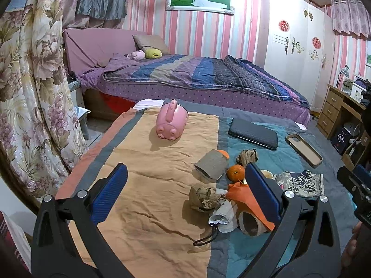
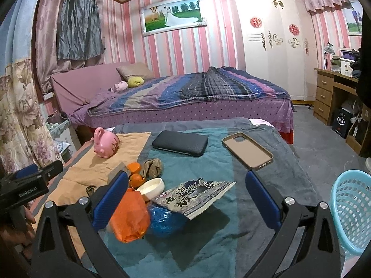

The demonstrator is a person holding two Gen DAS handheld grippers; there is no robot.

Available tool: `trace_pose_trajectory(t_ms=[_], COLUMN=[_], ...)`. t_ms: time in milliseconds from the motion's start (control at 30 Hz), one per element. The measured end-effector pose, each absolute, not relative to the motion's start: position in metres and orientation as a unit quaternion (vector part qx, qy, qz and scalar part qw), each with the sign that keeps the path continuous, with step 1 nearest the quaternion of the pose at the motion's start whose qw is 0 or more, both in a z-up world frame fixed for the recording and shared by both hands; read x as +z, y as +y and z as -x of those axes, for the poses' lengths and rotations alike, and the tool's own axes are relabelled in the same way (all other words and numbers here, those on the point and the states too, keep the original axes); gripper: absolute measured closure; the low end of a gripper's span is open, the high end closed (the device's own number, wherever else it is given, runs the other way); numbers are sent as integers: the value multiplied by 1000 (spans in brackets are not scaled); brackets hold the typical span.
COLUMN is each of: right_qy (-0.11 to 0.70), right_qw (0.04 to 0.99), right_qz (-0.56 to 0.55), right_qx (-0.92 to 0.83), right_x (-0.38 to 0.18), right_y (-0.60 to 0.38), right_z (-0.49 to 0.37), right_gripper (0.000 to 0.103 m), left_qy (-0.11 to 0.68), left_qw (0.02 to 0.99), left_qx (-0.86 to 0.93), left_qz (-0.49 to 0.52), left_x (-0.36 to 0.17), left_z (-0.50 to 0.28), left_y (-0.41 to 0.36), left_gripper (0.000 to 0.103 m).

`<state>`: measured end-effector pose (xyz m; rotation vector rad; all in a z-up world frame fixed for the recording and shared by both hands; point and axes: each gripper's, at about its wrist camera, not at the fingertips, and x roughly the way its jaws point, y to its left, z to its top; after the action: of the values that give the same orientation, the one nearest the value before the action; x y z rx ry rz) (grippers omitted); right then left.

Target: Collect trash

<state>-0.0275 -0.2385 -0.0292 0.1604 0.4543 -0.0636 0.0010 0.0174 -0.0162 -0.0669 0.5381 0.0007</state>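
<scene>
Teal and tan cloth covers the surface (image 2: 208,238), where the trash lies in a loose cluster — a printed wrapper (image 2: 197,197), an orange bag (image 2: 129,217), a blue plastic wad (image 2: 165,217) and crumpled brown paper (image 1: 204,197). Beside the surface's right edge stands a light-blue basket (image 2: 352,210). Both the left hand-held gripper (image 1: 185,194) and the right hand-held gripper (image 2: 187,199) hover with fingers spread wide — neither touches anything.

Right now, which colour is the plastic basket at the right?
Light blue, with a lattice of holes; the basket shows only in the right wrist view.
</scene>
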Motion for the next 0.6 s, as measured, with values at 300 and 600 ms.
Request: trace_pose_trajectory(t_ms=[300,600], right_qy=[231,259], right_qw=[970,959], right_qz=[-69,-110], right_qx=[-27,-26], right_x=[-30,-42], right_y=[-240,-268], right_z=[25,15], right_gripper=[4,4], left_qy=[265,272], left_qw=[964,962], left_qx=[2,4], left_qz=[34,27], left_x=[-17,-23], left_z=[0,-1], left_y=[19,21], left_gripper=[5,5])
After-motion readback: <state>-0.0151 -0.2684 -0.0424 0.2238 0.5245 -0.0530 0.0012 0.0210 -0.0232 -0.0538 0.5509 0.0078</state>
